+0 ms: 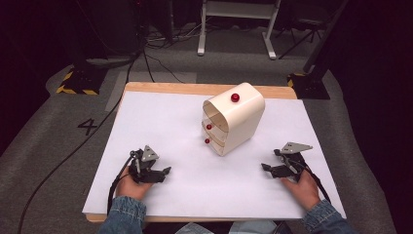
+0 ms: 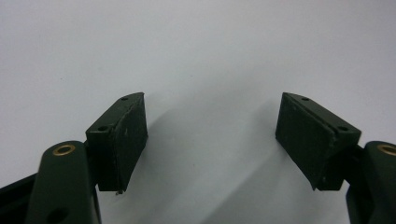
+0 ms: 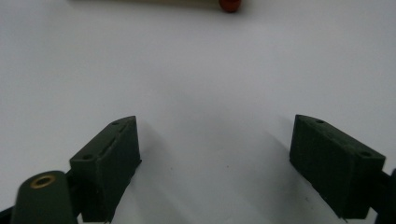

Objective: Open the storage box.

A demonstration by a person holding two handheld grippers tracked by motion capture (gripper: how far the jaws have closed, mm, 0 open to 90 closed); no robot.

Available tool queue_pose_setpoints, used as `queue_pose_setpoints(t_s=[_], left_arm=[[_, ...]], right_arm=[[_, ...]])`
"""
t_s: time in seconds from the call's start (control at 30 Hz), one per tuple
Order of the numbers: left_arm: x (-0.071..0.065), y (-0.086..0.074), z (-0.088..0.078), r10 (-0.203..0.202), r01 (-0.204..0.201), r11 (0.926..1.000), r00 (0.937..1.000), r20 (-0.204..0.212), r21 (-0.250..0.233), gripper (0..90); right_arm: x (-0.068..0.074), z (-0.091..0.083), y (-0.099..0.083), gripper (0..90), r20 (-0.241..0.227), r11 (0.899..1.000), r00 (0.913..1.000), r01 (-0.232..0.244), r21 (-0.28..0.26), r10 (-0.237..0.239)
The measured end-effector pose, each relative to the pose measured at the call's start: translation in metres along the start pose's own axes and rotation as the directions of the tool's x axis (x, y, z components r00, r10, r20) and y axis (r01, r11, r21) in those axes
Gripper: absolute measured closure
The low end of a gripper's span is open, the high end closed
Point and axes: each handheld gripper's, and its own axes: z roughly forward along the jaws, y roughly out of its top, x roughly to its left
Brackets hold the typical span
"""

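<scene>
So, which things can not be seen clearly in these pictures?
- Cabinet, high view: drawer contents hidden by closed fronts; back hidden by its own body.
- Red knob, right gripper view: cut off by the top edge, blurred.
- Left gripper and right gripper, high view: handles covered by the hands.

Cream drawer cabinet (image 1: 237, 123) — upright, mid-table, red knobs (image 1: 235, 97).

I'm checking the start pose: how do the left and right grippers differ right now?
The left gripper rests near the table's left front, its jaws pointing right; the right gripper rests near the right front, its jaws pointing left toward the cream drawer unit. The right gripper view catches a red knob ahead; the left gripper view has bare white sheet ahead. Both are open, empty and hand-held.
</scene>
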Motion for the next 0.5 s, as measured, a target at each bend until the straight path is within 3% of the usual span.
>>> queue_pose_setpoints(t_s=[0.13, 0.17, 0.33, 0.5], left_arm=[[-0.004, 0.004, -0.002, -0.003, 0.002, 0.9998, 0.9998, 0.021, 0.022, 30.4], [-0.006, 0.007, -0.004, 0.014, -0.015, 0.9995, 0.9996, 0.023, 0.028, 30.3], [-0.012, 0.015, -0.011, 0.021, -0.021, 0.9998, 0.9989, 0.042, -0.005, 30.6], [-0.02, 0.029, -0.022, 0.059, -0.057, 0.9978, 0.9968, 0.054, -0.034, 31.8]], right_arm=[[0.0, 0.0, 0.0, 16.2, 0.0, 1.0, 1.0, 0.0, 0.0, 0.0], [0.0, 0.0, 0.0, 16.2, 0.0, 1.0, 1.0, 0.0, 0.0, 0.0], [0.0, 0.0, 0.0, 16.2, 0.0, 1.0, 1.0, 0.0, 0.0, 0.0], [0.0, 0.0, 0.0, 16.2, 0.0, 1.0, 1.0, 0.0, 0.0, 0.0]])
